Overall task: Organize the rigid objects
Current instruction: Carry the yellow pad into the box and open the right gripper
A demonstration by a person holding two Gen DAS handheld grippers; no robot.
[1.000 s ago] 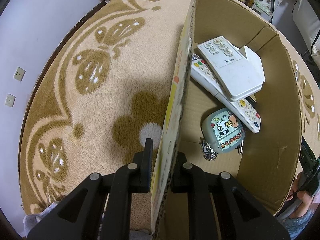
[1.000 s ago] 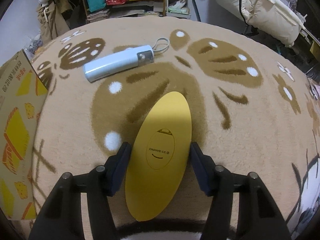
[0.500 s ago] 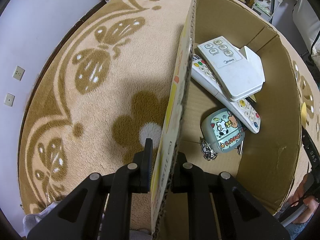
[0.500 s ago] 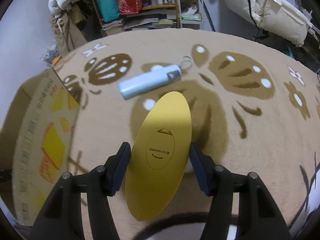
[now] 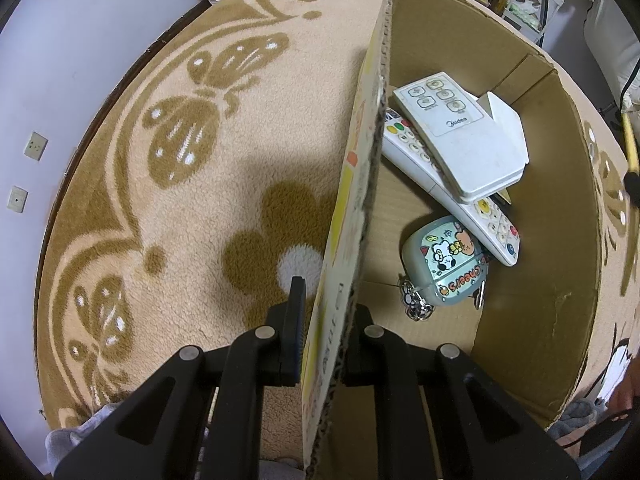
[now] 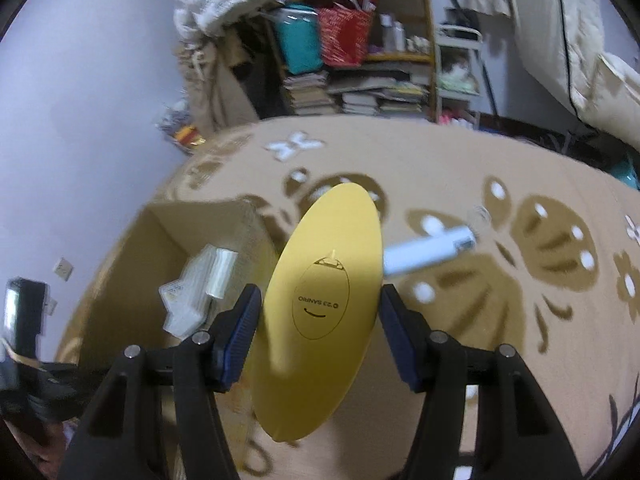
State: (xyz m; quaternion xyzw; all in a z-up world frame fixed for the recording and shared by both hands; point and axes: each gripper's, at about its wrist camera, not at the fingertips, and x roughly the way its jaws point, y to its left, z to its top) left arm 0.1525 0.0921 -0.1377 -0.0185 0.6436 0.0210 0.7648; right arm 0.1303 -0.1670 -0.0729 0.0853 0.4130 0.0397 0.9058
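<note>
The left black plastic two-finger gripper (image 5: 325,322) is showing angular, hollowed-out linkage arms, with round silver screw heads gleaming at each joint and fine ribbing running down the inner face of its dark pad. The right black plastic gripper (image 6: 320,322) is wearing the same silver screws on its arms, and its fingers (image 6: 239,334) are carrying ribbed blue pads along their inner faces.

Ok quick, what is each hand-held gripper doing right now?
Left hand-held gripper: shut on the box wall.
Right hand-held gripper: shut on the yellow oval, held up off the rug.
</note>
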